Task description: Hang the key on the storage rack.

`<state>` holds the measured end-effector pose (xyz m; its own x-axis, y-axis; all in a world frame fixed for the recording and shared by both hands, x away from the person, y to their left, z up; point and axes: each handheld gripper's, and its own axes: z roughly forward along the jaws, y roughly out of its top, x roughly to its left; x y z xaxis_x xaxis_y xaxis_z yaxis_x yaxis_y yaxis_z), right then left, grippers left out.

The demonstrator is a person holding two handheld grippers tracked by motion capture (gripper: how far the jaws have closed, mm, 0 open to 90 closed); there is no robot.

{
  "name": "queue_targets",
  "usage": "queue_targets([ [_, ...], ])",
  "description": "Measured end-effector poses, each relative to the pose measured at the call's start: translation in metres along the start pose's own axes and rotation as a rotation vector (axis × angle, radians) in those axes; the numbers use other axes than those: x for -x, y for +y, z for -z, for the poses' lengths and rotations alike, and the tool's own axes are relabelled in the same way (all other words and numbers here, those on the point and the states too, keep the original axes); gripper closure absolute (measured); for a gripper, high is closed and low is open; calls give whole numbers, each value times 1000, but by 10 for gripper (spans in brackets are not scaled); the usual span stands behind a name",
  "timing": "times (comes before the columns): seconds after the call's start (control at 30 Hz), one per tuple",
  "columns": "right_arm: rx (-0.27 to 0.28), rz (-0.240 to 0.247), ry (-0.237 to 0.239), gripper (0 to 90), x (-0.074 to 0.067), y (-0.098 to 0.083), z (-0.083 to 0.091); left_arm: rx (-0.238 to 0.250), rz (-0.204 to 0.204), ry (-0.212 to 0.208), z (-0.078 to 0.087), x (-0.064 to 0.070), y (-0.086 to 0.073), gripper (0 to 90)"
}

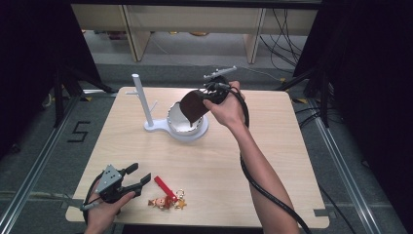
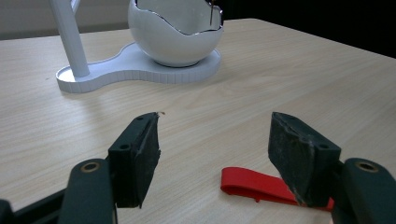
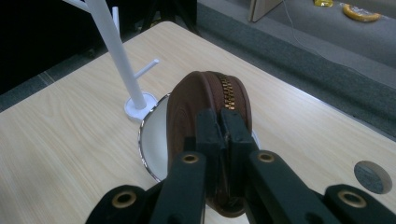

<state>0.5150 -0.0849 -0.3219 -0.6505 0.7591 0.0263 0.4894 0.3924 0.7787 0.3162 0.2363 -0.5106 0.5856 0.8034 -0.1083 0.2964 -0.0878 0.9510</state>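
My right gripper (image 1: 203,95) is shut on a brown zippered pouch (image 1: 194,107), which hangs tilted over the white egg-shaped bowl (image 1: 178,126). In the right gripper view the jaws pinch the pouch (image 3: 210,102) at its zipper edge, above the bowl's rim (image 3: 150,140). My left gripper (image 1: 139,176) rests open near the table's front left corner. A red strap keychain (image 1: 166,189) with a small figure and charms lies just right of it. In the left gripper view the red strap (image 2: 254,184) lies by the right jaw, with nothing between the jaws (image 2: 215,144).
The bowl shares a white base (image 1: 160,129) with a tall white peg stand (image 1: 140,97). The stand (image 2: 70,42) and bowl (image 2: 175,35) stand well ahead of my left gripper. The wooden table (image 1: 292,161) has a small round hole (image 3: 372,176) near one corner.
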Motion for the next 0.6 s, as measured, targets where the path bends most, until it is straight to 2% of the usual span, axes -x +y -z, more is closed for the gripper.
queue_targets([
  [0.07,-8,-11,4,881,-1,0,-1,1,0,0,0,0,0,332],
  [0.47,-11,-4,8,879,-2,-2,-16,11,6,-7,0,0,0,332],
  [0.6,6,-10,1,879,-4,-4,-23,-1,2,2,1,0,0,332],
])
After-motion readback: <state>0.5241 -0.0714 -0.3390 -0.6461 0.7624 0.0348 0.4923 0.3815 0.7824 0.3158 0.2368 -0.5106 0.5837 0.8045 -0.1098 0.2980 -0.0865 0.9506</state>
